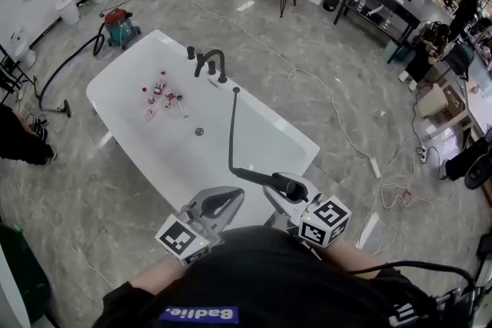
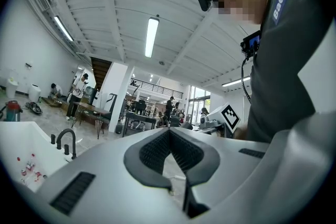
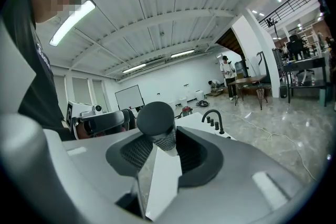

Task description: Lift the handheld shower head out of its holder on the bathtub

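Black shower head (image 1: 255, 178) sits clenched in my right gripper's (image 1: 290, 190) jaws at the bathtub's (image 1: 108, 81) near rim, its hose (image 1: 231, 130) crossing the bathtub. My left gripper (image 1: 223, 203) hangs alongside, jaws together, empty. 1 faucet (image 1: 209, 61) stands on the far rim.

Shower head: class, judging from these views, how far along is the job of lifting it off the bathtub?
Done: the shower head is clamped in the right gripper, well away from the faucet on the bathtub rim, with its hose running back there. In hand: it is held near the person's body. The left gripper holds nothing. Left: apparently little, perhaps only keeping it clear.
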{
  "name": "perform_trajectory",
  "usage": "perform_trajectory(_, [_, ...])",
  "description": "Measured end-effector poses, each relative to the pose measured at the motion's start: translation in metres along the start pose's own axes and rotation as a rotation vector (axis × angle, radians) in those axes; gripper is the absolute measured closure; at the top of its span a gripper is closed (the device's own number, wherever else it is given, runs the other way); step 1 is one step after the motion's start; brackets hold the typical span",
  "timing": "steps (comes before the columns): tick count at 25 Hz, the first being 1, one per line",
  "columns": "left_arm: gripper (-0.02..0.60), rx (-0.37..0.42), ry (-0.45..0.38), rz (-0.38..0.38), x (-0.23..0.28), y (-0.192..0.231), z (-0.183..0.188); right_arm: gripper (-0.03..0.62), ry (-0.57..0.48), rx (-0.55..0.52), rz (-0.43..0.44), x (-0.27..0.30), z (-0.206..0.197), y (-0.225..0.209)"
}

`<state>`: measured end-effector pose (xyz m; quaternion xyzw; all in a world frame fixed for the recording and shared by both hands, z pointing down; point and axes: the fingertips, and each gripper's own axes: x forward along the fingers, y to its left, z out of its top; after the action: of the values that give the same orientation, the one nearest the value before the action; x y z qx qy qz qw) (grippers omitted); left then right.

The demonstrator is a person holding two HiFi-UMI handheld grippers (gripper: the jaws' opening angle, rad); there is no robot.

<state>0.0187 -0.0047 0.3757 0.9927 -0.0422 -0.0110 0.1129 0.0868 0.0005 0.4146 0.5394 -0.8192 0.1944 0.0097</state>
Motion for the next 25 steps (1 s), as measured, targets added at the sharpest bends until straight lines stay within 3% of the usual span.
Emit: perform_trajectory(25, [0.578,0.006,-0.009,-0.009,0.0096,0.0032,-0.0009,0.461,0.004,0.015,0.019,0.0033,-0.0021,-0.0049])
